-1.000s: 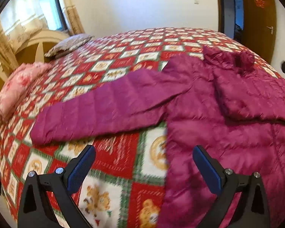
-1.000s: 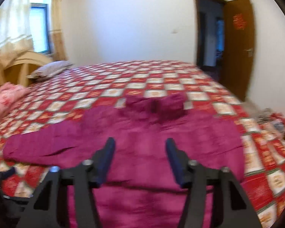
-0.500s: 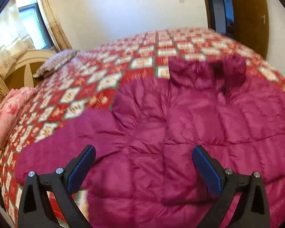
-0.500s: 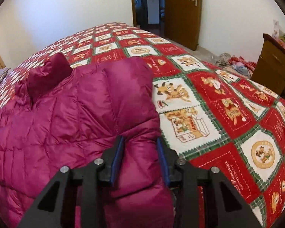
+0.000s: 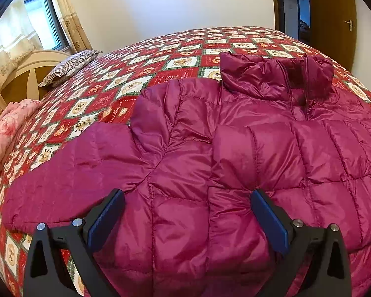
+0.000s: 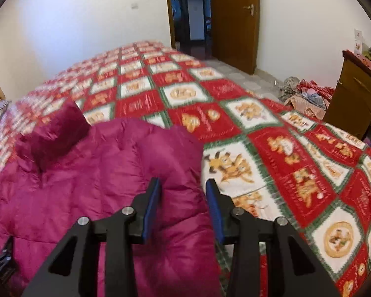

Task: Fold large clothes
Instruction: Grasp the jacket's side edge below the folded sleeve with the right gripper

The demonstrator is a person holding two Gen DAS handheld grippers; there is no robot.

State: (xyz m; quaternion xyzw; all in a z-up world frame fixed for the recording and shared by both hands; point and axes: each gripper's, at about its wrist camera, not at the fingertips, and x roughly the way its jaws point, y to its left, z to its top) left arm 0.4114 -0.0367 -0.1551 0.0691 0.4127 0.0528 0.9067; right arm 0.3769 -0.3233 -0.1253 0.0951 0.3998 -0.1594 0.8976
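A puffy purple jacket [image 6: 91, 173] is spread on a bed [image 6: 296, 153] with a red picture blanket. Its edge is seen between the right gripper's [image 6: 183, 198] blue pads, which are partly apart.
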